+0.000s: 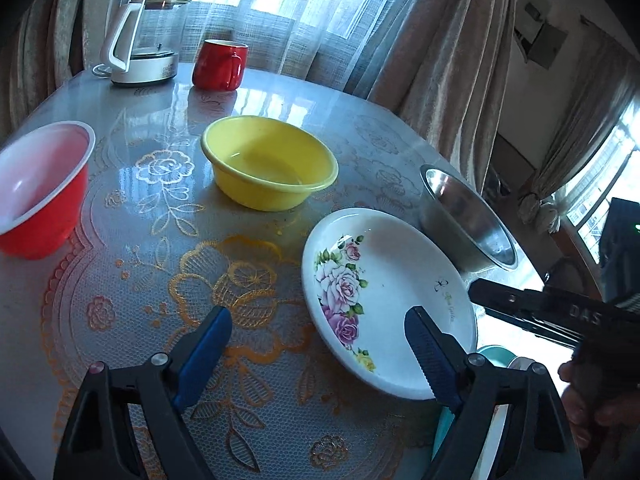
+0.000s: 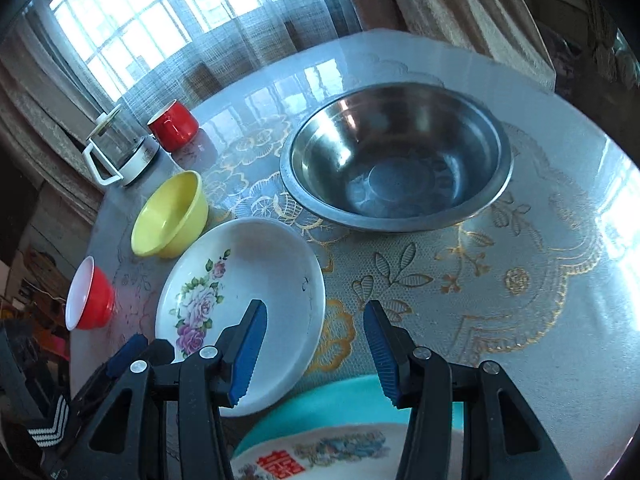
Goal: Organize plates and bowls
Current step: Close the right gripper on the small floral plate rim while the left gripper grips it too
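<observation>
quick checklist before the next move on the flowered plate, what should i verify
1. Left tongs open, nothing held: ok.
2. Right tongs open, nothing between them: ok.
3. Flowered plate empty, flat on the table: ok.
4. Plate rim free of the steel bowl: cannot tell, they sit very close.
5. Turquoise plate below the right tongs free to receive a stack: not ok, a patterned plate already lies on it.

White floral-printed ceramic plate [image 1: 384, 300] on lace-patterned glass-topped table [image 1: 160, 240]. Behind plate: yellow plastic bowl [image 1: 270, 162], shiny steel bowl [image 1: 466, 220]. Far left of plate: red plastic bowl [image 1: 42, 188]. Left gripper [image 1: 320, 344] spread wide, right pad over plate's near rim.
</observation>
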Tool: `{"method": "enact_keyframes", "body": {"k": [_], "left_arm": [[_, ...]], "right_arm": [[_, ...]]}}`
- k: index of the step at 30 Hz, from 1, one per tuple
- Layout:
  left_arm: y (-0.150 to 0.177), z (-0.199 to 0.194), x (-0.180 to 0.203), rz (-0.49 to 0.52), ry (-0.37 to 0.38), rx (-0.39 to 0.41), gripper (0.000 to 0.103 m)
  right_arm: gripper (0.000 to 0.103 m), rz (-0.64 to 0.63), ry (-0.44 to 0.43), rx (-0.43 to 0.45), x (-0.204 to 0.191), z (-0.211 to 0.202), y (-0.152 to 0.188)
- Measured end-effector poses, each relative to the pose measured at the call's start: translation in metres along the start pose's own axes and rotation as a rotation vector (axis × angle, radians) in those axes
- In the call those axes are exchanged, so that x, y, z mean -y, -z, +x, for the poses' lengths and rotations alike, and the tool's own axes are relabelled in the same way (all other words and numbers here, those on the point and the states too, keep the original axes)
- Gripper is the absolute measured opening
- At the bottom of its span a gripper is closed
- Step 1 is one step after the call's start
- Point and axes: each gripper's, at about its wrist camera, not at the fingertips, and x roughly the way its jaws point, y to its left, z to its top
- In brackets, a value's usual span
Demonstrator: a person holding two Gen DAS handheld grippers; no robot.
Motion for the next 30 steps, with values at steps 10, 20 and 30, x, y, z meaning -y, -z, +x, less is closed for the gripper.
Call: {"method": "enact_keyframes", "body": {"k": [10,20,30], "left_arm": [[0.004,0.006,0.001,0.014,0.018,-0.020,0.074],[0.003,0.007,-0.007,-0.018,0.051,-0.034,0.039],[0.003,0.008,-0.010,-0.012,0.058,-0.055,0.023]], "right_arm": [[0.047,0.003,-0.017,-0.062,-0.002,0.028,-0.008],[0.027,0.011,-0.020,-0.058,-0.008,0.035,-0.007],[0.020,-0.028,-0.012,-0.073,-0.012,0.034,-0.006]]}}
